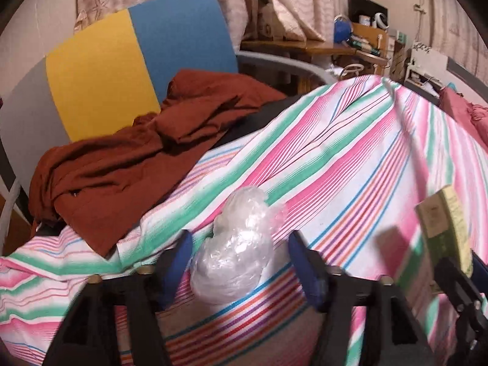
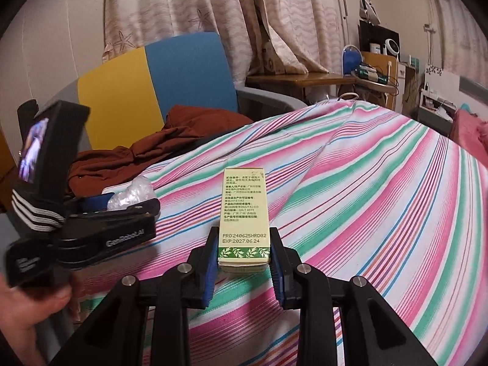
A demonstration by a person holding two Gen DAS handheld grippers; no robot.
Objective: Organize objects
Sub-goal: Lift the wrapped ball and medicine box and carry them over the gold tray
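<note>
Left wrist view: one left gripper [image 1: 241, 270], two blue-padded fingers [image 1: 175, 270] spread wide apart, one on each side of one crumpled clear plastic bag [image 1: 238, 254]. Bag lying on the striped bedsheet [image 1: 350, 164], between the pads; gap visible on the right side, contact on the left impossible to judge. Gripping nothing firmly as far as visible. One rust-brown garment [image 1: 122, 170] heaped at the sheet's far left edge, spilling against one chair [image 1: 128, 61] with a backrest in three colour panels: grey, yellow, blue. At the right edge, blurred, one pale green box [image 1: 442, 219] held up above the sheet in the right gripper [image 1: 439, 262]. Behind: patterned curtains [image 1: 289, 3], one wooden desk [image 1: 305, 45] cluttered with small items too small to count.

Right wrist view: one right gripper [image 2: 244, 262], both blue pads pressed against the two long sides of the pale green box [image 2: 244, 213], closed on it. Box pointing forward along the fingers, printed face up, dates readable near the end closest to the camera, leaf band below them. Just above the striped bedsheet [image 2: 381, 183]; touching it or not, cannot tell. To the left, the left gripper [image 2: 122, 206] seen side-on, low over the sheet, with the plastic bag [image 2: 132, 193] between its fingers. One small lit screen on its body. One hand [image 2: 27, 311] at the lower left corner, holding that tool. Same garment [image 2: 128, 155], chair [image 2: 152, 79] and curtains [image 2: 213, 6] behind.
</note>
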